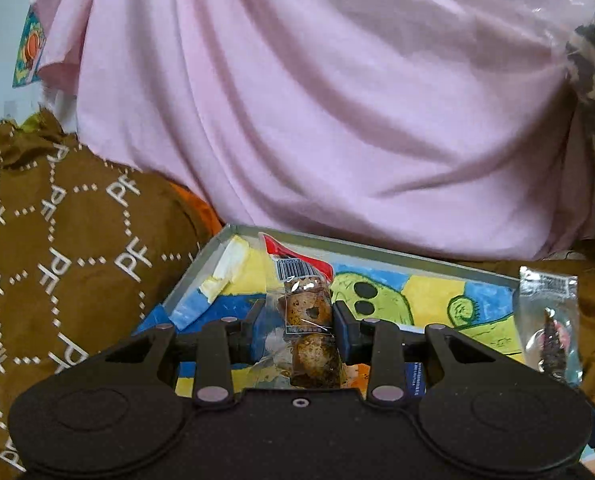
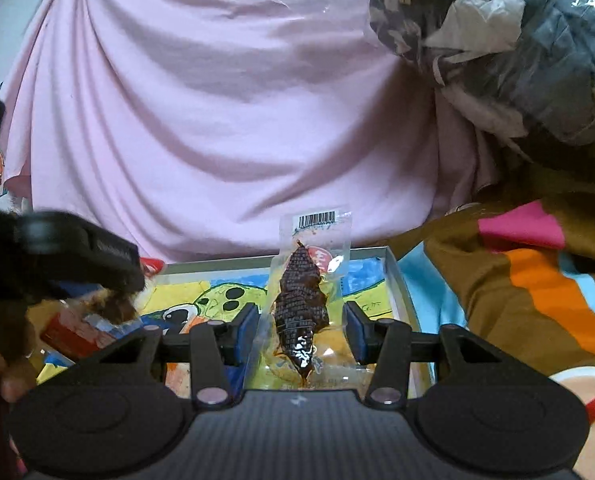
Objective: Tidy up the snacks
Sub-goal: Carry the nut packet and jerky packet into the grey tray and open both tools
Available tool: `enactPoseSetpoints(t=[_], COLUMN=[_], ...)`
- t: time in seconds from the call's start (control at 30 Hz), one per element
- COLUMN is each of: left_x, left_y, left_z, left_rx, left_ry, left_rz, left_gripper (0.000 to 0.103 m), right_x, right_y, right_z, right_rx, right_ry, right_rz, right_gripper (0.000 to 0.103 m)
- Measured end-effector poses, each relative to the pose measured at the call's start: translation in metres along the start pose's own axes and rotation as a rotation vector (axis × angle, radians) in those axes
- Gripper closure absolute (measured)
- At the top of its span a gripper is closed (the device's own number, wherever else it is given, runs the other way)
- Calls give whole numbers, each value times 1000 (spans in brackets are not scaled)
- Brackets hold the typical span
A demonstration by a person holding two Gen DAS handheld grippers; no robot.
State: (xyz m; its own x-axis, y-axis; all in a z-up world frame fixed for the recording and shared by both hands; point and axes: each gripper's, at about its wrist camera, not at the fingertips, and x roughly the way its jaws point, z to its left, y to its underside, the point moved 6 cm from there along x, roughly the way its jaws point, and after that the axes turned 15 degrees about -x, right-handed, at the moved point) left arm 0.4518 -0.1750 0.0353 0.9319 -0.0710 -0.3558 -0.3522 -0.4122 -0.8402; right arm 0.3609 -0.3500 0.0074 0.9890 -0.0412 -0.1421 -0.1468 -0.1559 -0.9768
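My left gripper is shut on a clear snack pack of brown speckled pieces with a red top and a barcode, held over a shallow tray lined with a yellow, blue and green drawing. My right gripper is shut on a clear pack holding a dark brown scored piece, above the same tray. That pack also shows at the right of the left wrist view. The left gripper shows blurred at the left of the right wrist view.
A pink cloth hangs behind the tray. A brown PF-patterned fabric lies to the left. A grey bundle in clear plastic sits upper right. A striped colourful cloth lies to the right. A red pack lies in the tray.
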Motion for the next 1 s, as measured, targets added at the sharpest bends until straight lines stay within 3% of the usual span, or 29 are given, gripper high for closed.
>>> enactPoseSetpoints(t=[0.23,0.27,0.3,0.63,0.73,0.8,0.9,1.0], left_x=[11,13,14,24,22,19,9,-3], left_y=[9,9,9,9,8,6,2,-3], left_z=[4,4,4,11,12,13,14,16], left_rx=[0,4,8,15,12,14,19,18], left_ry=[-13,-13,-13,-38,-42,-44,-54,-58], left_rz=[23,23,26,37,29,21,-16,-43], left_gripper=[68,77,79,75,61,46,25,11], right_x=[19,21,23,42,40,40,37,32], right_y=[9,10,11,26,25,25,22,17], right_z=[1,2,3,8,9,10,10,9], right_rx=[3,2,0,-3,1,-5,-2,-4], right_ry=[-18,-21,-25,-34,-35,-33,-22,-10], right_rz=[38,45,51,99,94,91,82,65], right_gripper=[52,52,52,50,46,43,32,22])
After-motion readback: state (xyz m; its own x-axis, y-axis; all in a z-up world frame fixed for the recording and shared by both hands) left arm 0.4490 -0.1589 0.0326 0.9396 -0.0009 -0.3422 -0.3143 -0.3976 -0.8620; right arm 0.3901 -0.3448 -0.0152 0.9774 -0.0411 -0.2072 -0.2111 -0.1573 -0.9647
